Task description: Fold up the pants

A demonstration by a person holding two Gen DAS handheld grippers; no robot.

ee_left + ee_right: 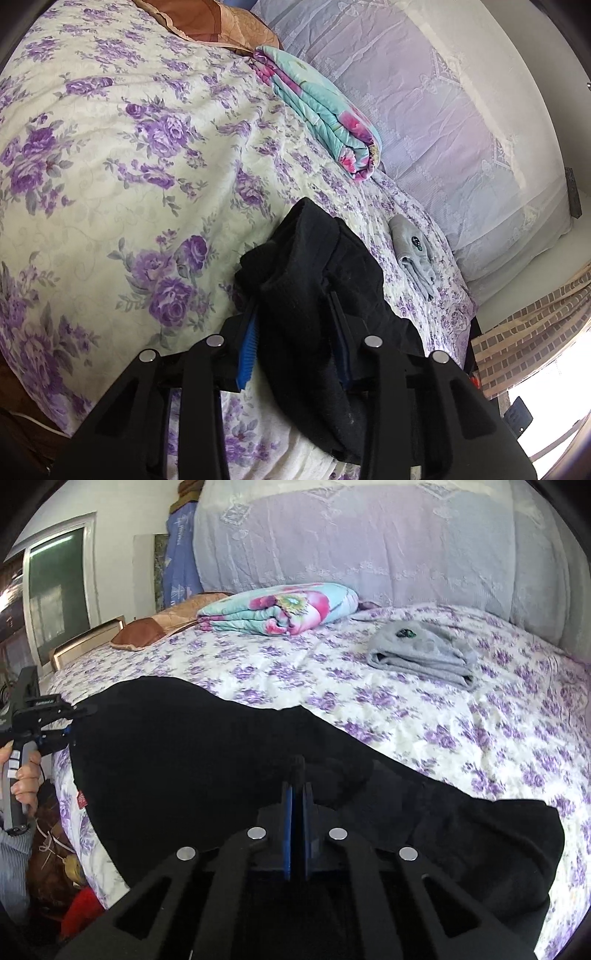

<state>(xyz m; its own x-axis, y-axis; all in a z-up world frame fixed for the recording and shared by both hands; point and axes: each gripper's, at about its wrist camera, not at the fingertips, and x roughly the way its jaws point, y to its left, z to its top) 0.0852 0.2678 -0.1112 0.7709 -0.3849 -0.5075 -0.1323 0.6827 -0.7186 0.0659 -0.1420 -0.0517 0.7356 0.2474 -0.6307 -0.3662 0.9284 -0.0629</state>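
Pants (207, 760): black; spread over the near part of the bed (424, 716), directly ahead of and beneath the right hand-held gripper (297, 782); one end bunched up between the fingers of the left hand-held gripper (295, 310)
Right hand-held gripper: blue-padded fingers drawn almost together, with only a narrow slit between them; a fold of the black cloth is pinched at the tips; pointing forward and slightly down over the pants
Left hand-held gripper: fingers set moderately apart with a thick wad of the black fabric filling the gap, draping back over the gripper body; in the right wrist view it sits far to the left of the right hand-held gripper, at the pants' left edge
Left hand (26, 779): wrapped around the grey handle below the gripper, fingers curled, the gripper held roughly level beside the bed's edge
Grey garment (424, 653): folded; lies on the bed beyond the right hand-held gripper and to its right, well apart from the pants
Floral quilt (280, 609): turquoise and pink, folded; beyond the gripper, further back than the grey garment, near the lace-covered headboard (354, 542)
Brown pillow (147, 633): far left of the quilt
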